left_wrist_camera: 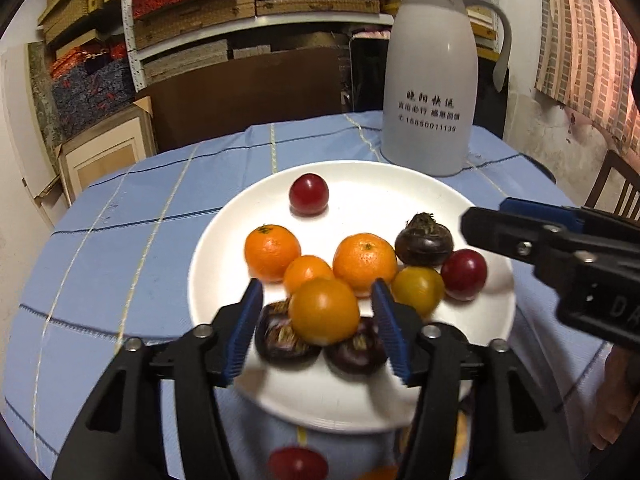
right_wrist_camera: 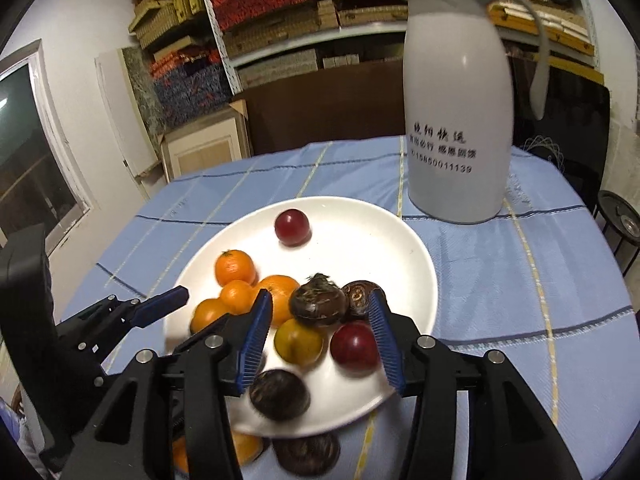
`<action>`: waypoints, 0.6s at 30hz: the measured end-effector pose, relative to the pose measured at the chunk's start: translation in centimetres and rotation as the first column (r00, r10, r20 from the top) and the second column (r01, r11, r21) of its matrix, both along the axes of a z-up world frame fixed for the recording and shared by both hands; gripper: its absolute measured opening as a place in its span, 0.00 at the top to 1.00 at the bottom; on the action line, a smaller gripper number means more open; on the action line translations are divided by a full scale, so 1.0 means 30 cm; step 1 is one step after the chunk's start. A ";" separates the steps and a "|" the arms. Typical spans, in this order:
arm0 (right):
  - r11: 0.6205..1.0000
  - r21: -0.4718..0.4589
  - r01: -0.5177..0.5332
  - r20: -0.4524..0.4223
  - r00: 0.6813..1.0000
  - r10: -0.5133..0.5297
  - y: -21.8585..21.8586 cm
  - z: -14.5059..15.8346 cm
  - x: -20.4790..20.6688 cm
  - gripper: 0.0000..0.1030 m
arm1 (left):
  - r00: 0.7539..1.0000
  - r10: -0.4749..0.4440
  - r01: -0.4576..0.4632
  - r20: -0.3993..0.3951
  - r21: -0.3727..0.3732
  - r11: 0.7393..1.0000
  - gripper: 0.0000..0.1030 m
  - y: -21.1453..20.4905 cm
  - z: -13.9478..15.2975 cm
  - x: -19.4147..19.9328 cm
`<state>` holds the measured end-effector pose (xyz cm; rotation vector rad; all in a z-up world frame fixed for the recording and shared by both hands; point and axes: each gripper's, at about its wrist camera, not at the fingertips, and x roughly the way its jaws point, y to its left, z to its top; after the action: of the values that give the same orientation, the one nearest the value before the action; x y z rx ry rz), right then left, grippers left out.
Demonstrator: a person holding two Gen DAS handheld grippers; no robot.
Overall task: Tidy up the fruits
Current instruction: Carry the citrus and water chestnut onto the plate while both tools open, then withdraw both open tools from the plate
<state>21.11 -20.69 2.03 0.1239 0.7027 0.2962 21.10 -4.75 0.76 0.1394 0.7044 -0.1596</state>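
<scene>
White jug [left_wrist_camera: 428, 80] stands beyond the fruit plate [left_wrist_camera: 400, 184]; both tongs [left_wrist_camera: 318, 330] [right_wrist_camera: 320, 338] hover released.

One white plate [left_wrist_camera: 224, 248], one grey flask [left_wrist_camera: 428, 80], two grippers

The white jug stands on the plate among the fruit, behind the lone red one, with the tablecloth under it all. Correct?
Not quite. The white jug stands off the plate, directly on the blue tablecloth beyond its far rim, as the right wrist view shows. It is behind the lone red fruit.
</scene>
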 end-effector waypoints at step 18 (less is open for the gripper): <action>1.000 0.012 -0.029 -0.029 0.999 0.029 -0.022 -0.111 -0.331 0.44 | 0.994 0.057 -0.058 -0.089 -0.003 0.998 0.31 0.177 -0.105 -0.294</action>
<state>11.17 -21.35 -1.29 0.1298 0.7326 0.3266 12.29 0.57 -2.40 0.1070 0.7955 -0.1132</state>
